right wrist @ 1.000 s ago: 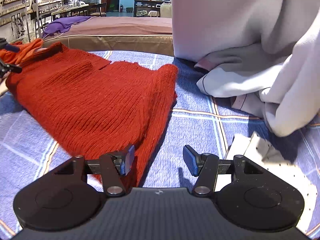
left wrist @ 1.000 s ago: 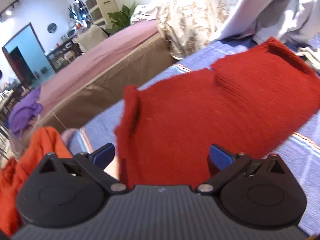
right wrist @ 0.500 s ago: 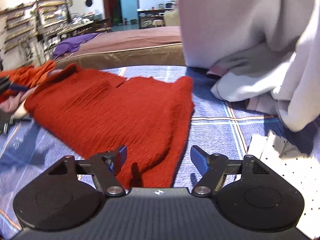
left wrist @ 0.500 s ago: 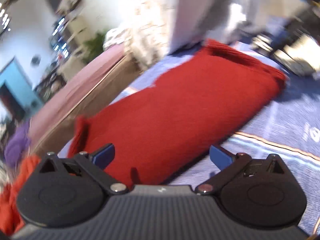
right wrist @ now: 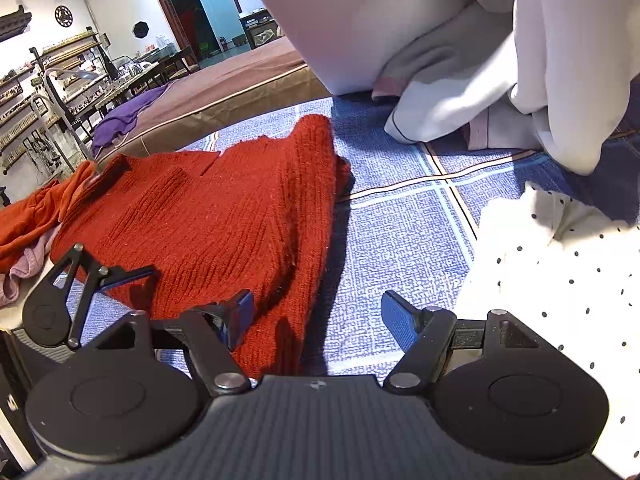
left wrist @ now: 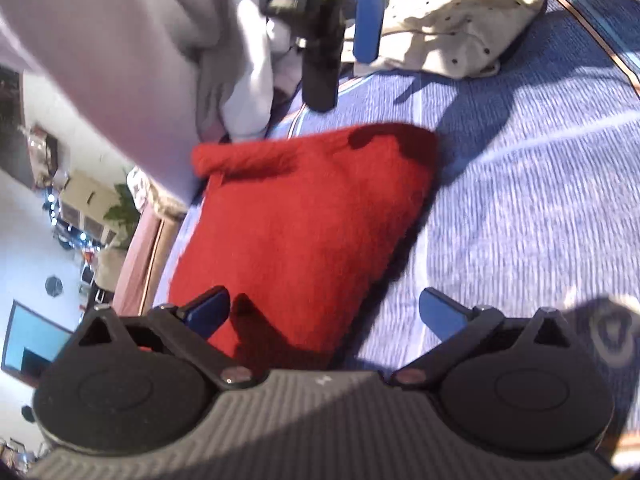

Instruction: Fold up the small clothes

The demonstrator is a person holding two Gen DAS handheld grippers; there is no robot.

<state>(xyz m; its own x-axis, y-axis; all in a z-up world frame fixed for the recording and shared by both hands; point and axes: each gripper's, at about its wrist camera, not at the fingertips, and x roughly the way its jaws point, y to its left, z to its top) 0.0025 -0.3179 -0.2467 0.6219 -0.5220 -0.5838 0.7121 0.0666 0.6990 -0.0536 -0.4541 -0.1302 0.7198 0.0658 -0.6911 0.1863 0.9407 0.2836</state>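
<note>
My left gripper (left wrist: 324,312) is spread wide with nothing between its blue pads; the left pad (left wrist: 208,312) sits over the near edge of the red knit sweater (left wrist: 304,232), the right one over the blue checked blanket (left wrist: 520,200). In this view the sweater fills the centre of the frame as a folded, roughly triangular slab lying flat on the blanket, its rolled edge toward the top. Above it, in the upper middle, my right gripper (left wrist: 340,36) hangs from the top, blurred. A cream polka-dot cloth (left wrist: 460,20) lies in the upper right, a pale grey bedding heap (left wrist: 140,48) in the upper left.

My right gripper (right wrist: 316,316) is also spread and holds nothing; its left pad (right wrist: 240,316) rests against the sweater's (right wrist: 208,224) near corner, the right pad over bare blanket (right wrist: 392,240). Here the sweater stretches across the left half of the frame, and my left gripper (right wrist: 92,280) shows at the lower left edge beside it. An orange garment (right wrist: 36,212) lies at the far left, the polka-dot cloth (right wrist: 560,272) at the right, white bedding (right wrist: 460,40) across the top
</note>
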